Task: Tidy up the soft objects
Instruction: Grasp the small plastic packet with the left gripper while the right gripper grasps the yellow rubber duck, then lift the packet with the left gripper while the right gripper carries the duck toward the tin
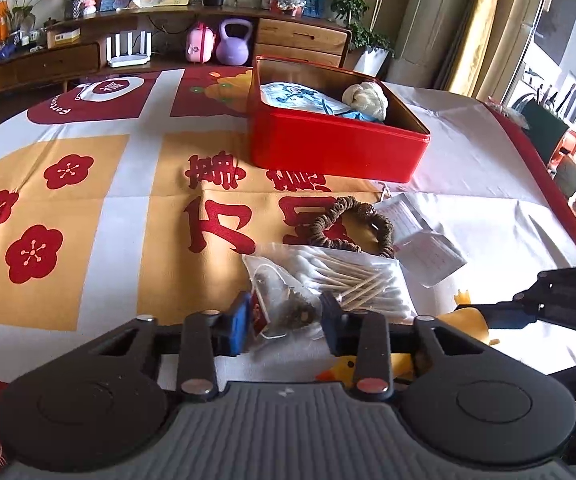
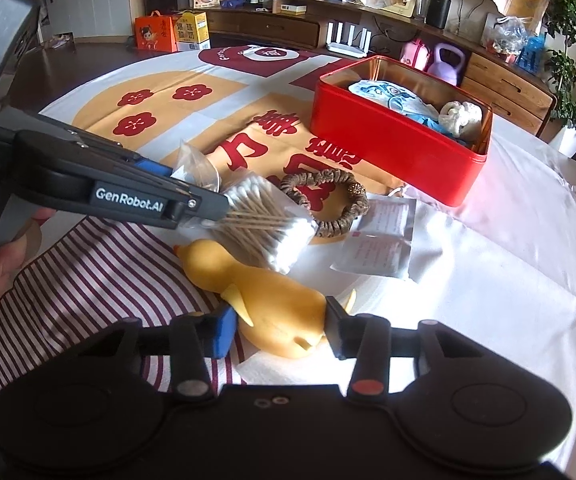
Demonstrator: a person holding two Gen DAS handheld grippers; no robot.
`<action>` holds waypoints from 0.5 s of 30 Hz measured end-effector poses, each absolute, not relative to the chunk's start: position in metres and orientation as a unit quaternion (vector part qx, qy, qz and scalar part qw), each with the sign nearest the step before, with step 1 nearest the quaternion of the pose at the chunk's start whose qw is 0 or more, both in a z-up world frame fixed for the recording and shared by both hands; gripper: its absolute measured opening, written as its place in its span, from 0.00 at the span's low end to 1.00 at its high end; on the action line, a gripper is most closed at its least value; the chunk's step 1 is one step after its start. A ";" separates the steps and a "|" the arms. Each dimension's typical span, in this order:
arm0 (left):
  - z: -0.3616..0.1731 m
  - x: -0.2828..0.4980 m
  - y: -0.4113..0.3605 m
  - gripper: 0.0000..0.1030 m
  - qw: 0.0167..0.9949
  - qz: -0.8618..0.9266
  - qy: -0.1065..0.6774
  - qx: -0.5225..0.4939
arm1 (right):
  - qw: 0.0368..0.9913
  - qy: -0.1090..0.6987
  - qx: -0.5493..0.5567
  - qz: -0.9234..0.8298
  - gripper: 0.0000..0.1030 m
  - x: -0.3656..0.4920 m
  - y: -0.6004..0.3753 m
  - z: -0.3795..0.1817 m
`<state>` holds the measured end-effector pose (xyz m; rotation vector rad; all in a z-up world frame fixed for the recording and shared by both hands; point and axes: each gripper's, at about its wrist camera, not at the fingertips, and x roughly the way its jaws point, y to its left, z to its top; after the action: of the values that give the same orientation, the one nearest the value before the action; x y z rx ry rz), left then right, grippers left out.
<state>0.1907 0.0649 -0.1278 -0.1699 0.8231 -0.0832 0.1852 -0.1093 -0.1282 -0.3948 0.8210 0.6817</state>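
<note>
My left tool (image 1: pixel 284 326) is closed on the clear tea-bag sachet (image 1: pixel 284 300), just on the near side of the cotton-swab pack (image 1: pixel 364 280); the red tin (image 1: pixel 340 152) lies straight ahead beyond that pack. My right tool (image 2: pixel 282 330) brackets the yellow duck (image 2: pixel 264 300) at its tail end, fingers touching its sides without visibly squeezing. Its long axis runs away from me, beak toward the swabs.
</note>
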 end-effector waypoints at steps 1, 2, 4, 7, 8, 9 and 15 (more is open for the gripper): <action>-0.127 0.190 0.066 0.32 0.912 -0.040 0.400 -0.086 | 0.843 0.389 -0.185 0.323 0.39 0.185 -0.110 -0.128; -0.127 0.190 0.067 0.30 0.912 -0.039 0.399 -0.088 | 0.844 0.388 -0.185 0.322 0.38 0.185 -0.110 -0.127; -0.126 0.189 0.069 0.27 0.911 -0.037 0.399 -0.093 | 0.846 0.385 -0.184 0.319 0.36 0.184 -0.111 -0.125; -0.125 0.188 0.071 0.21 0.911 -0.030 0.399 -0.097 | 0.851 0.381 -0.179 0.314 0.34 0.183 -0.114 -0.122; -0.124 0.188 0.072 0.20 0.912 -0.026 0.399 -0.095 | 0.853 0.380 -0.177 0.311 0.34 0.183 -0.115 -0.121; -0.124 0.187 0.073 0.19 0.912 -0.025 0.398 -0.097 | 0.856 0.378 -0.173 0.309 0.33 0.183 -0.117 -0.119; -0.116 0.182 0.075 0.18 0.913 -0.018 0.395 -0.098 | 0.868 0.374 -0.137 0.297 0.33 0.184 -0.129 -0.105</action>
<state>0.1817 0.0749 -0.1162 -0.2019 0.8139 -0.0379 0.1839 -0.1295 -0.1046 -0.2864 0.7823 0.6225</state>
